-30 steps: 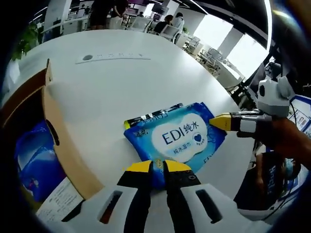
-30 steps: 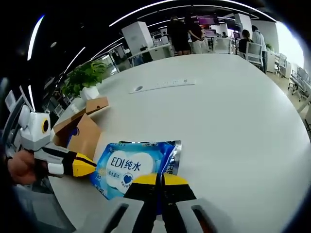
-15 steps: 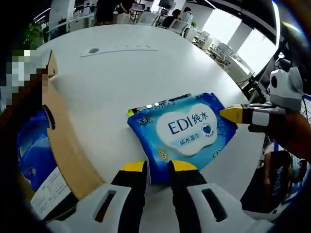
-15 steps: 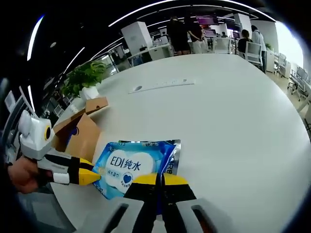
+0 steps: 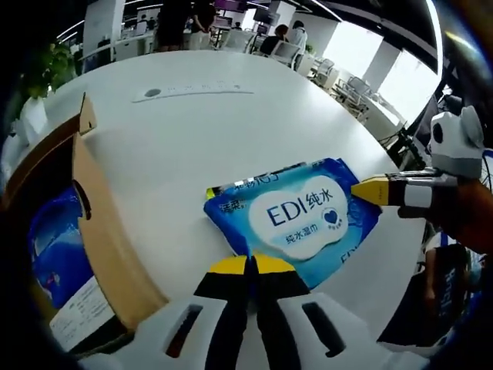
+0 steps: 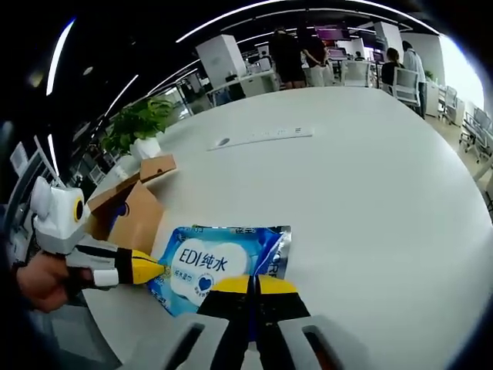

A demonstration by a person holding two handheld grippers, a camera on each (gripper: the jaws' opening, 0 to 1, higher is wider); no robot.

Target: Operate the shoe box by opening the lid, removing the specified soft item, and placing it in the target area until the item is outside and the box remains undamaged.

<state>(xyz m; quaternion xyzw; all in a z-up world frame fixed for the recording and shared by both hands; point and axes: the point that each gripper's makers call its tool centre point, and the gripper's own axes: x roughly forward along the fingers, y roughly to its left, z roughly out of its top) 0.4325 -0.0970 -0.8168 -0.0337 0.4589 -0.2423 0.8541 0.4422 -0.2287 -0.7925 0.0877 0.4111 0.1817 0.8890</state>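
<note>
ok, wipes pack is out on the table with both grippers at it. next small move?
Probably open the right gripper and back off. The wipes pack already lies flat on the table, outside the box. Both grippers look shut at opposite edges of it, left gripper included, so only the release seems left.

Open-plan office: desks (image 6: 254,81), chairs (image 5: 285,51), ceiling strip lights (image 6: 231,17).
</note>
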